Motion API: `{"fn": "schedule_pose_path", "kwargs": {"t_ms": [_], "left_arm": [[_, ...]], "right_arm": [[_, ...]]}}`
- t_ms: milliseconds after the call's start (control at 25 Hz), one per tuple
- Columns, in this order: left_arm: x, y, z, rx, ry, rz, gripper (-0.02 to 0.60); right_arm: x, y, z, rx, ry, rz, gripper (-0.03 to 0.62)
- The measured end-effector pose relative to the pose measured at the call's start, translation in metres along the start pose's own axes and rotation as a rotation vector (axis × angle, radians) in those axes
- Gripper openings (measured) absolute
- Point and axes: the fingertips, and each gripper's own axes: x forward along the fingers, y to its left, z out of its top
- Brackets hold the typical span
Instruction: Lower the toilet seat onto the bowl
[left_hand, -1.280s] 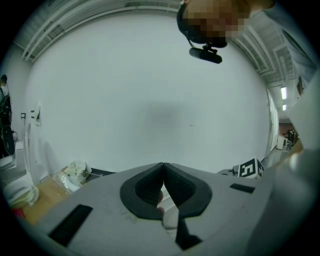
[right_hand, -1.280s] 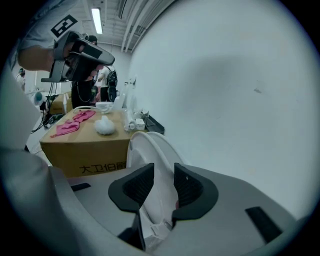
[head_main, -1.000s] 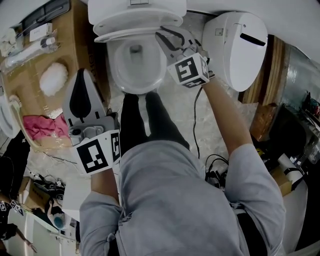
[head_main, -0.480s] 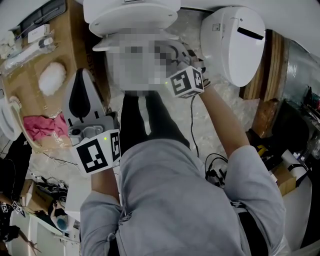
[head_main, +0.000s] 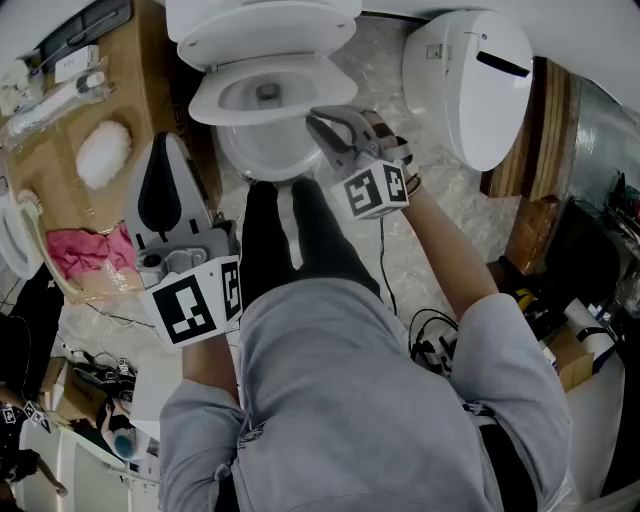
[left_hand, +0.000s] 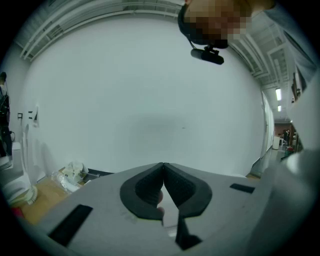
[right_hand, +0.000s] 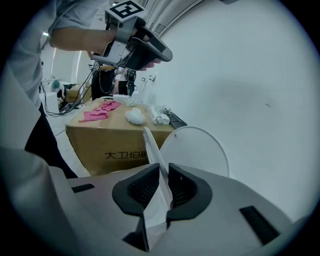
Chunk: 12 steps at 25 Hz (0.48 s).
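At the top of the head view stands a white toilet, its lid (head_main: 262, 22) raised. Its seat (head_main: 212, 98) hangs tilted partway above the bowl (head_main: 262, 158). My right gripper (head_main: 320, 124) is at the seat's right front edge. In the right gripper view the thin white seat rim (right_hand: 151, 146) runs between the black pads (right_hand: 145, 189) and they press on it. The right gripper (right_hand: 164, 182) is still closing its jaws. My left gripper (head_main: 166, 205) is held off to the left of the bowl, apart from it. It is shut (left_hand: 163, 172) on nothing.
A second white toilet seat unit (head_main: 468, 85) lies on the floor to the right. A cardboard box (head_main: 60, 135) with a pink cloth (head_main: 88, 252) and white wadding (head_main: 105, 155) stands on the left. The person's legs (head_main: 300, 240) stand before the bowl. Cables (head_main: 430, 340) trail at the lower right.
The seat has swung down from near the lid toward the bowl. The right gripper has come down and toward the person with it. The left gripper has stayed put.
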Motion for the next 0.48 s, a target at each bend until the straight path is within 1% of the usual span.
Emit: {"fn": "schedule_pose_path", "kwargs": {"t_ms": [480], "left_arm": [[0.004,-0.005,-0.016,-0.004,0.029,-0.007,0.0]], "right_arm": [[-0.012,0.053,-0.02,0.063,0.021,0.044,0.051]]}}
